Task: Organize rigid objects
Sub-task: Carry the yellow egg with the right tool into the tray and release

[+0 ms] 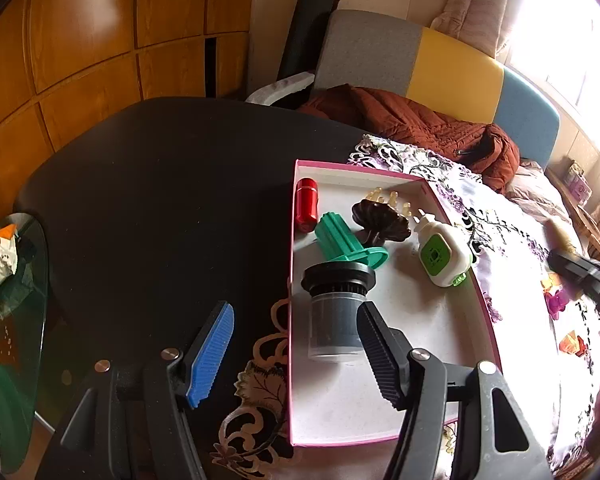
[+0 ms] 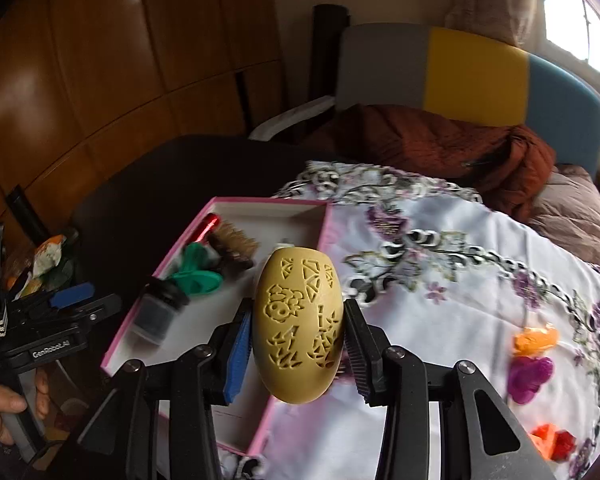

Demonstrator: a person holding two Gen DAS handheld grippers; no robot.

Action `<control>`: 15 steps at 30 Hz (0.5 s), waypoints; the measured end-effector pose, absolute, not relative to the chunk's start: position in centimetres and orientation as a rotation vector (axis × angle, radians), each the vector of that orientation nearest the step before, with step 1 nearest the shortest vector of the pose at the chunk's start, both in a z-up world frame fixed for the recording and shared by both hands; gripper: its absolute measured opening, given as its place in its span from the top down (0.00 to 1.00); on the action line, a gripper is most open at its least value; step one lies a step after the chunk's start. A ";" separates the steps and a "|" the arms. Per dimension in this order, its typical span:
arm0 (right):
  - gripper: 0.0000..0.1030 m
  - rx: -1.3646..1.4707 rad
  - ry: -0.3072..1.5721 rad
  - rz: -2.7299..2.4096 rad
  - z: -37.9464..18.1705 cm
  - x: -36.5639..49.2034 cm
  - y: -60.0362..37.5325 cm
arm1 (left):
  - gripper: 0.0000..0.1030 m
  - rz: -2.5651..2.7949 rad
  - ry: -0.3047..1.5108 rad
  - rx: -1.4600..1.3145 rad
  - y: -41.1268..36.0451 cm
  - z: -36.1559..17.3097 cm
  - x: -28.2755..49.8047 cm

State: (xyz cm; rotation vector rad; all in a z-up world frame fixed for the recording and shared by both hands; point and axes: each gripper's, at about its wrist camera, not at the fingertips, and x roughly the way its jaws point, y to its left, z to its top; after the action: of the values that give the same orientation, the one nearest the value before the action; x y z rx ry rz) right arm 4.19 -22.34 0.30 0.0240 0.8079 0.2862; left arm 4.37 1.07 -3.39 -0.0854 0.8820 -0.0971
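Right gripper [image 2: 298,340] clamped on carved yellow egg [image 2: 298,328], held over pink box's [image 2: 324,224] right wall. Left gripper [image 1: 296,344] spread wide, empty, grey canister [image 1: 334,312] between its fingers. Already boxed: canister, green piece, red tube, brush, white plug. Still out at four o'clock on cloth: orange, purple, red toys [image 2: 530,372].

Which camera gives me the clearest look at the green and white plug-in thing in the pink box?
The left wrist view. The green and white plug-in device lies unobstructed on the floor of the pink box, sharp and well lit. In the right wrist view the carved yellow egg hides nearly all of it.
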 end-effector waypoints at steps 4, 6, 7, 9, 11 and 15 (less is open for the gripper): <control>0.58 -0.025 0.867 0.369 -2.2 5.3 -17.2 | 0.37 -0.091 0.886 -0.092 1.7 -3.5 4.4; 0.58 -0.033 0.903 0.375 -3.5 6.1 -15.9 | 0.37 -0.086 0.889 -0.097 2.0 -3.6 4.4; 0.58 -0.040 0.916 0.372 -4.1 6.4 -15.5 | 0.37 -0.084 0.889 -0.099 2.2 -3.7 4.3; 0.58 -0.049 0.941 0.358 -5.1 7.1 -15.0 | 0.37 -0.082 0.892 -0.099 2.5 -3.8 4.2; 0.58 -0.046 0.967 0.337 -5.8 8.1 -14.9 | 0.37 -0.080 0.896 -0.100 2.6 -4.0 4.2; 0.59 -0.055 0.999 0.275 -7.3 10.0 -14.8 | 0.37 -0.081 0.903 -0.102 2.8 -4.3 4.2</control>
State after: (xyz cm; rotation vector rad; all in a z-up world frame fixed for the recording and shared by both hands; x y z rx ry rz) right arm 9.96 -14.82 -7.26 -0.0552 0.9991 0.2750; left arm 4.24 2.77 -4.28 -0.1019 0.9031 -0.0810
